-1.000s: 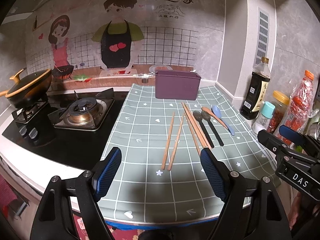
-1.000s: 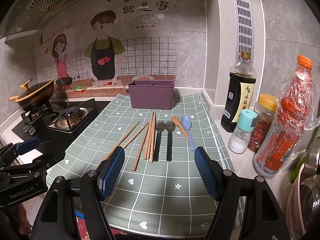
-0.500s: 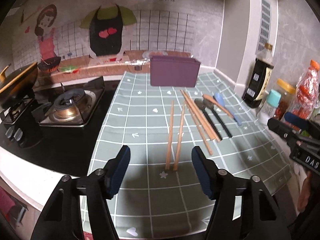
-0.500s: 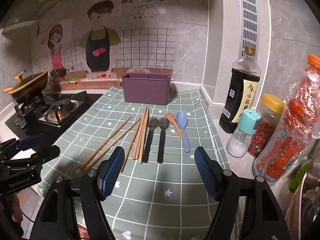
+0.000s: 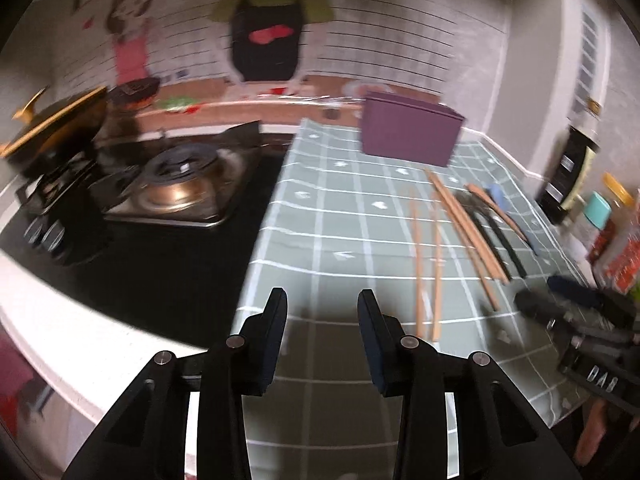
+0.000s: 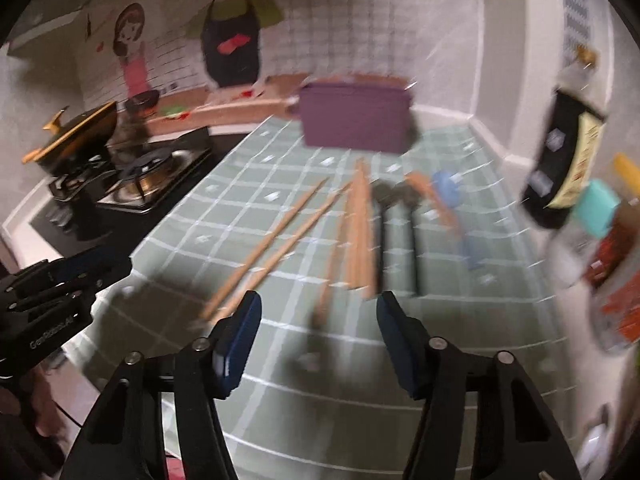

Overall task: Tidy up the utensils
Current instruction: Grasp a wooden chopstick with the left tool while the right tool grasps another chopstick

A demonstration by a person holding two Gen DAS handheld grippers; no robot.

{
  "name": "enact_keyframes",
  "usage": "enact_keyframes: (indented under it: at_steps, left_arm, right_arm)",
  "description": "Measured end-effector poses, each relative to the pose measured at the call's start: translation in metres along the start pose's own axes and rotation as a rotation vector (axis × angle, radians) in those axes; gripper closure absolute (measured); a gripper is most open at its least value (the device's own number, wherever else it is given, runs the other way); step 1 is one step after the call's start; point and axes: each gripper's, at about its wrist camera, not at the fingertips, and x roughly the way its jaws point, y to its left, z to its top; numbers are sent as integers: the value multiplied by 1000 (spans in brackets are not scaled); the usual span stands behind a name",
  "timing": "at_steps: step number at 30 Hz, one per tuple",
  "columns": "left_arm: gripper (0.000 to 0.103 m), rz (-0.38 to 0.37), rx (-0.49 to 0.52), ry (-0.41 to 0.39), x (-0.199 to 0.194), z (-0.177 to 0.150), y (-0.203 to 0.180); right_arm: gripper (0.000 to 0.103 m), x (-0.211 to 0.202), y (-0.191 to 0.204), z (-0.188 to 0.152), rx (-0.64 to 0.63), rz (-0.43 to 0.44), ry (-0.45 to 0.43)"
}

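In the left wrist view, the left gripper (image 5: 322, 312), its jaws just narrowed and empty, hangs beside two chopsticks (image 5: 428, 268) on the bench (image 5: 320, 216). In the right wrist view, the right gripper (image 6: 318, 320), also narrowing and empty, nears the chopstick bundle (image 6: 358, 232); spoons (image 6: 400, 216) lie outside the purple holder (image 6: 354, 118), so nothing is sorted yet.

A gas stove (image 5: 176, 188) with a black pot (image 5: 52, 128), and a dark sauce bottle (image 6: 568, 160).

Both views motion-blurred; spoons (image 6: 404, 216) smeared, bottle (image 6: 560, 160) label unreadable, jars (image 5: 612, 236) cut by edge.
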Motion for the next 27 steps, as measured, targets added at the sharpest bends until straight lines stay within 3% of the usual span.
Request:
enact_keyframes:
  at_steps: [6, 13, 20, 24, 27]
  left_arm:
    - [65, 35, -50, -1, -2, -8, 22]
    - [65, 36, -81, 2, 1, -10, 33]
    - [65, 2, -75, 19, 9, -11, 28]
    - [65, -44, -43, 32, 15, -10, 15]
    - [65, -68, -20, 39, 19, -10, 5]
  right_arm:
    - [64, 22, 38, -6, -45, 45, 57]
    - [65, 42, 57, -9, -18, 66, 117]
    - [66, 59, 56, -12, -17, 52, 169]
    - [78, 58, 48, -12, -29, 26, 169]
    - [82, 56, 34, -12, -13, 5, 168]
